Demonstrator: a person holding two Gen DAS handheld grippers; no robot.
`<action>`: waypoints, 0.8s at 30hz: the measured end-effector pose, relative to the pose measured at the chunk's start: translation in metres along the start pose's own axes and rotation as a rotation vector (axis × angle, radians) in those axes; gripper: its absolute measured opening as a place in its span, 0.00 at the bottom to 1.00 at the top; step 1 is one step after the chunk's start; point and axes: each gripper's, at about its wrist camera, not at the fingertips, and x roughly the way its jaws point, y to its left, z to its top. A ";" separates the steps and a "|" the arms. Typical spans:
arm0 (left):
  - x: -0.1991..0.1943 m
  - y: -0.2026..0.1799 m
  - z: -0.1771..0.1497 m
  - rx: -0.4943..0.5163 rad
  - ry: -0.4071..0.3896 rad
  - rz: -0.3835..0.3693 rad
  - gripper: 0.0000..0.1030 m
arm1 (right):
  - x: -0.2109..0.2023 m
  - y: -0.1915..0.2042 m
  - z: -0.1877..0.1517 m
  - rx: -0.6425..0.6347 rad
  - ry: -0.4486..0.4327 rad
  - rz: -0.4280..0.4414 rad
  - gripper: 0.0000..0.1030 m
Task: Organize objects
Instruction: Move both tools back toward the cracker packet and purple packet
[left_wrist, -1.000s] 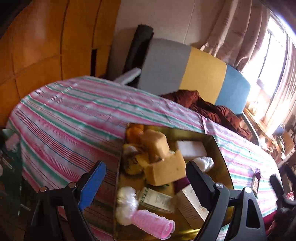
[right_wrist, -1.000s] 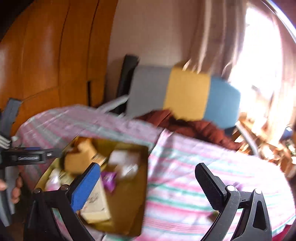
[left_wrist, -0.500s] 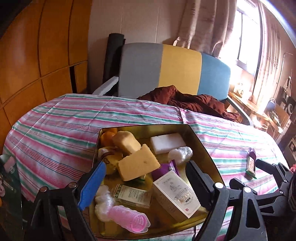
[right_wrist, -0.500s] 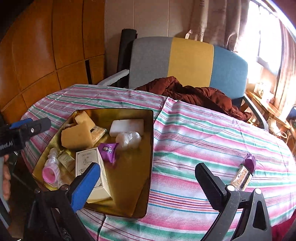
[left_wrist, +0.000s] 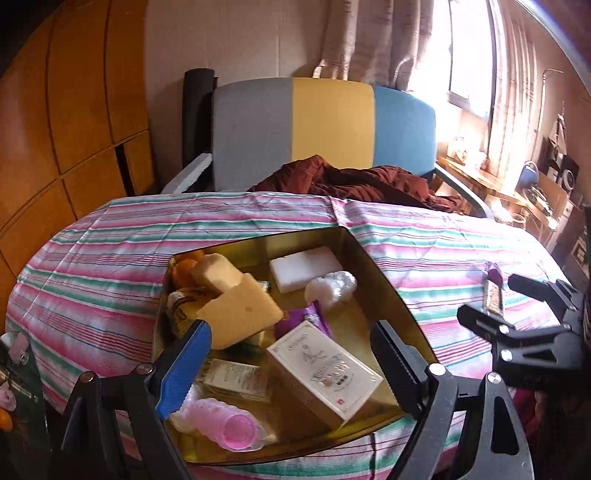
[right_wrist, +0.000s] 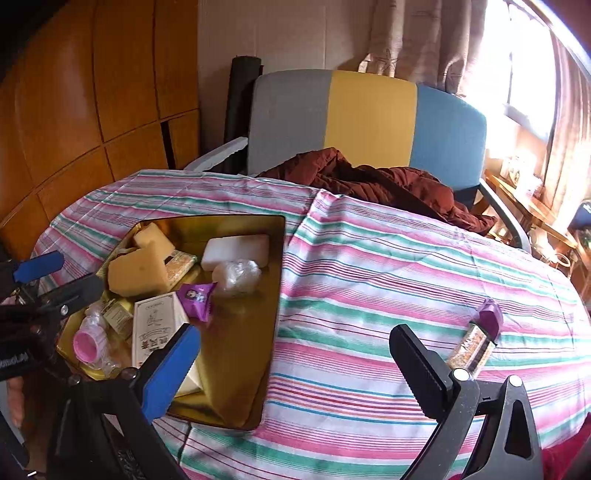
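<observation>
A gold tin tray (left_wrist: 384, 269) (right_wrist: 275, 295) on the striped tablecloth holds several items: yellow sponges (left_wrist: 240, 314), a white block (left_wrist: 304, 266), a wrapped white ball (left_wrist: 330, 286), a cream box (left_wrist: 325, 369) (right_wrist: 157, 328), a pink roller (left_wrist: 229, 424) and a purple packet (right_wrist: 197, 297). My left gripper (left_wrist: 291, 362) hovers open over the tray's near end, empty. My right gripper (right_wrist: 295, 362) is open above the cloth right of the tray, empty. A purple-capped snack bar (right_wrist: 478, 339) (left_wrist: 493, 291) lies on the cloth at right.
A grey, yellow and blue chair (right_wrist: 369, 122) with a dark red jacket (right_wrist: 369, 181) stands behind the table. Wooden panels (left_wrist: 55, 129) line the left wall. A cluttered shelf (left_wrist: 517, 195) sits under the bright window at right.
Both views have swung and settled from a blurred tilt to a level look over the table. The tray now sits nearer under my left gripper. Both grippers stayed open.
</observation>
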 end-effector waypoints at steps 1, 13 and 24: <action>0.000 -0.003 0.000 0.007 0.003 -0.013 0.87 | 0.000 -0.006 0.000 0.010 0.001 -0.010 1.00; 0.007 -0.044 0.005 0.081 0.029 -0.110 0.87 | -0.006 -0.109 0.009 0.221 0.002 -0.121 1.00; 0.021 -0.102 0.013 0.192 0.073 -0.223 0.86 | -0.019 -0.256 0.004 0.539 -0.043 -0.329 1.00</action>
